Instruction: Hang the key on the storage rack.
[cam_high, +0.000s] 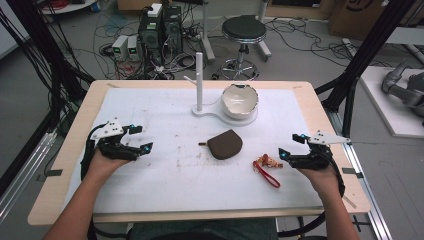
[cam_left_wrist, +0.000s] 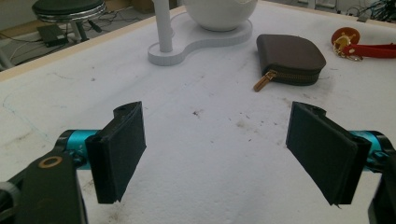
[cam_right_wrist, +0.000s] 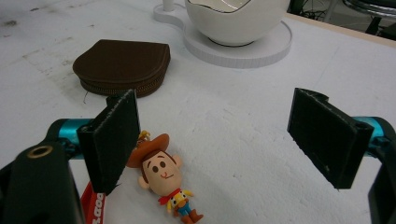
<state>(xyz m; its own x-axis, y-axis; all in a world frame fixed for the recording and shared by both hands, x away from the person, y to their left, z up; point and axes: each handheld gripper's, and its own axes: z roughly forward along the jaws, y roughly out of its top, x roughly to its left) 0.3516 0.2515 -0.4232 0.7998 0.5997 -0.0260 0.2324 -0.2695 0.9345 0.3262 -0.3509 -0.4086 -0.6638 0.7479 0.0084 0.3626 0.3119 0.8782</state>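
I note the keychain (cam_right_wrist: 166, 184) lies just beside my right gripper's (cam_right_wrist: 224, 140) spread, empty fingers, nearer than the left (cam_left_wrist: 219, 154), also spread.

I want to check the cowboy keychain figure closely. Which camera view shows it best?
The right gripper view: the cowboy figure lies close, with hat, face and red strap clear. The high view shows it small and blurred beside the right gripper. The left gripper view shows it far off.
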